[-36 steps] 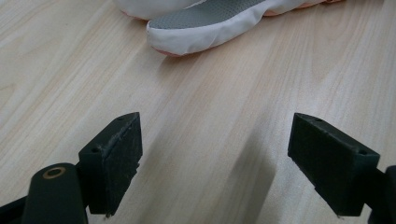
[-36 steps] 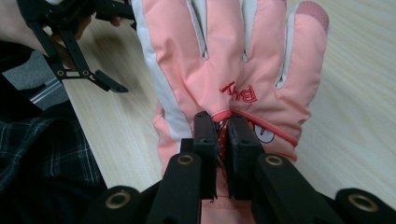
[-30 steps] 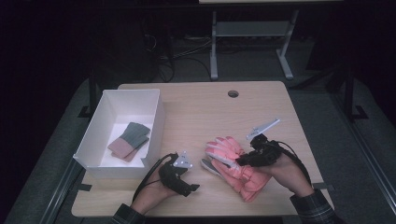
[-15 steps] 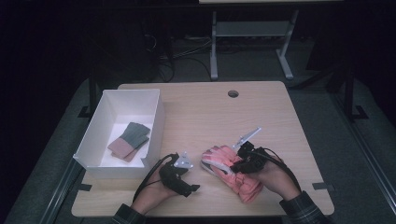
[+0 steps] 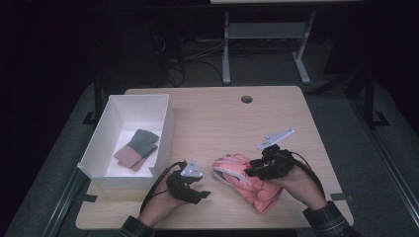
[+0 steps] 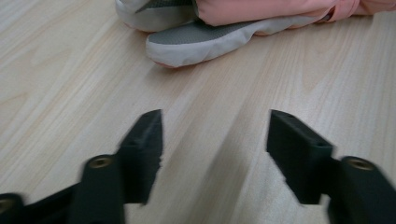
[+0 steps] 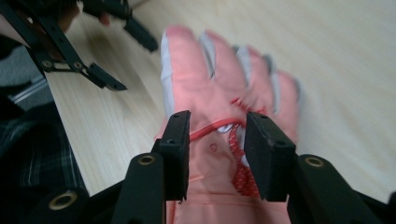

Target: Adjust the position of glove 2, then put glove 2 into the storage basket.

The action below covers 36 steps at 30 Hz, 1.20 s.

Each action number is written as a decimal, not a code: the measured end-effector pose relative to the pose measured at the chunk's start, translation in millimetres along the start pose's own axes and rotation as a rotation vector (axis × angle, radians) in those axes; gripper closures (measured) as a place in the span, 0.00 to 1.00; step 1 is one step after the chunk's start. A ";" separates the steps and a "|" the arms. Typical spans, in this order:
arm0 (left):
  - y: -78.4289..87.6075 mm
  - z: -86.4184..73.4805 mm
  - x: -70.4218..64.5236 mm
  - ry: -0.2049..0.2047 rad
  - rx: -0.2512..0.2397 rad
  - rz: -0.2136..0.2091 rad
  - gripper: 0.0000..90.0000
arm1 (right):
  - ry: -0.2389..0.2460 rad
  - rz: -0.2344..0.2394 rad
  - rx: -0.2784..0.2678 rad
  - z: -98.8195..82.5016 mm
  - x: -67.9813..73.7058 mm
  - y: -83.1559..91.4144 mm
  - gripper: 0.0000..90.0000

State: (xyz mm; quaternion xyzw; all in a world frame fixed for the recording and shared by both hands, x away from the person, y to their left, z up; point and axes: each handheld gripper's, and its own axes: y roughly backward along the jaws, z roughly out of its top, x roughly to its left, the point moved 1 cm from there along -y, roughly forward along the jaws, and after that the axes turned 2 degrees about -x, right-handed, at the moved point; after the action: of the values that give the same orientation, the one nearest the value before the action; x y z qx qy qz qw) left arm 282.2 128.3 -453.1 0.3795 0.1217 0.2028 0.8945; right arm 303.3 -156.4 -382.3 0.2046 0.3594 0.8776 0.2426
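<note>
High view first: a salmon-pink padded glove (image 5: pixel 249 183) lies flat on the wooden table (image 5: pixel 232 123), near the front edge and right of the middle, its fingers towards the left tongs (image 5: pixel 197 190). In the right gripper view the glove (image 7: pixel 219 93) shows grey-white strips along the fingers, a red cord and red stitching near the cuff. In the left gripper view its fingertips (image 6: pixel 205 39) are grey mesh with a pale edge.

Both hands come in from the table's near edge. The left hand (image 5: pixel 165 197) rests low on the table with its tongs aimed at the glove's fingertips but short of them. Its jaws have just been closing, yet they stand well apart with only bare wood between them. The right hand (image 5: pixel 291 180) sits over the cuff end. The right tongs (image 7: pixel 217 140) have just been opening: the jaws stand a little apart above the cuff with the red cord between them, and the pads do not press on it.

A white box (image 5: pixel 165 128) holding folded cloths (image 5: pixel 138 148) sits at the left edge, well apart from the glove. The far half of the table is bare wood with a round cable hole (image 5: pixel 246 99).
</note>
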 end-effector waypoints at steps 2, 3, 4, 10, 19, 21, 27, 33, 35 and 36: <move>3.6 1.2 0.6 0.003 -0.007 -0.007 0.56 | 0.003 -0.014 -0.034 -0.1 -2.0 7.8 0.77; 5.0 2.2 0.1 0.013 -0.015 -0.017 0.65 | -0.008 -0.031 -0.045 -0.9 -4.2 13.8 0.86; 7.0 3.3 0.0 0.009 -0.011 -0.027 0.73 | -0.005 -0.044 -0.052 -2.4 -7.0 18.2 0.91; 5.8 9.4 -8.3 -0.003 -0.007 -0.064 1.00 | -0.021 -0.083 -0.082 -22.9 -28.7 33.0 1.00; -13.9 25.6 -25.3 -0.023 0.001 -0.112 1.00 | -0.085 -0.086 -0.083 -69.9 -59.0 32.4 1.00; -19.9 31.5 -28.7 -0.038 0.003 -0.130 1.00 | -0.085 -0.089 -0.068 -76.3 -59.8 30.1 1.00; -38.4 45.2 -38.3 -0.052 0.010 -0.149 1.00 | -0.077 -0.074 -0.032 -88.0 -56.7 20.7 1.00; -53.0 55.7 -44.2 -0.052 0.016 -0.149 1.00 | -0.065 -0.059 0.006 -93.6 -55.7 10.3 1.00; -56.1 58.7 -42.9 -0.052 0.017 -0.148 1.00 | -0.071 -0.054 0.008 -94.0 -55.1 9.3 1.00; -56.7 60.1 -41.3 -0.058 0.021 -0.145 1.00 | -0.068 -0.051 0.007 -94.2 -55.2 9.3 1.00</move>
State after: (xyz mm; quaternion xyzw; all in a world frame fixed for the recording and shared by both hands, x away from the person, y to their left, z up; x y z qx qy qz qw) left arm 283.2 35.9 -450.6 0.3849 0.1249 0.1251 0.9059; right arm 294.5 -244.0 -447.7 0.2259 0.3593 0.8623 0.2761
